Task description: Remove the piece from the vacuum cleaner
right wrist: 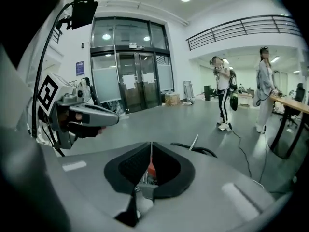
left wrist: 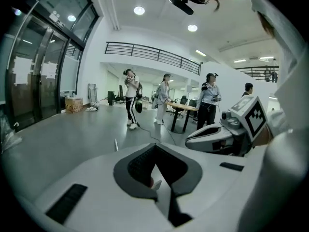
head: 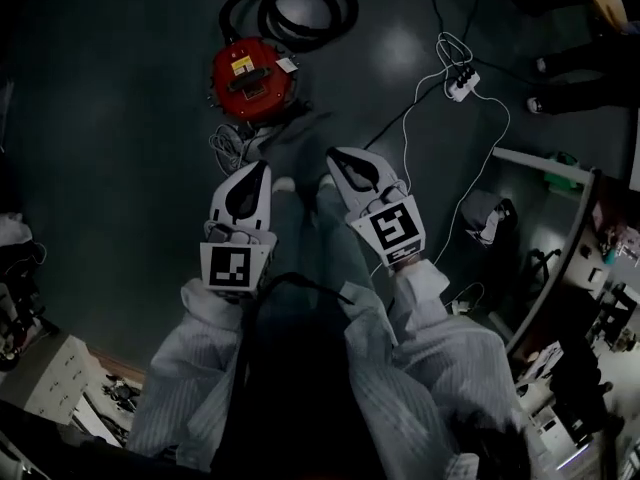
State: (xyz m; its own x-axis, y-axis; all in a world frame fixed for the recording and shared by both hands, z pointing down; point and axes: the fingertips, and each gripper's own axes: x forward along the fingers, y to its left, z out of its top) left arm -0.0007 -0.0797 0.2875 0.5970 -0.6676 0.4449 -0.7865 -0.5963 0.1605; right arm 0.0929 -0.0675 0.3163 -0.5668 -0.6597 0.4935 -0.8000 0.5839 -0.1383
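In the head view, the red vacuum cleaner (head: 250, 76) sits on the dark floor (head: 110, 118), far from the person and a little left of centre. Its round canister is closed on top, so its contents cannot be seen. A black hose (head: 290, 6) lies coiled just beyond it, and a white power strip (head: 462, 85) with its cable lies well apart to the right. The left gripper (head: 262, 168) and the right gripper (head: 337, 158) are held side by side nearer the person, short of the vacuum cleaner and touching nothing. In the left gripper view, the left gripper (left wrist: 154, 147) has its jaws brought together at the tips with nothing clamped between the dark pads; only a red speck shows through the gap below them. The right gripper (left wrist: 189, 140) hangs just to its right, and a cardboard box (left wrist: 73, 104) stands far off to the left by the glass wall, its contents out of sight. Several people stand round a table (left wrist: 186, 108) in the distance. In the right gripper view, the right gripper (right wrist: 150, 145) is also fully closed and empty, with a sliver of red visible through the slit between its pads. The left gripper (right wrist: 115, 120) is to its left, the cardboard box (right wrist: 172, 99) stands by the far doors, and two people stand at the far right.
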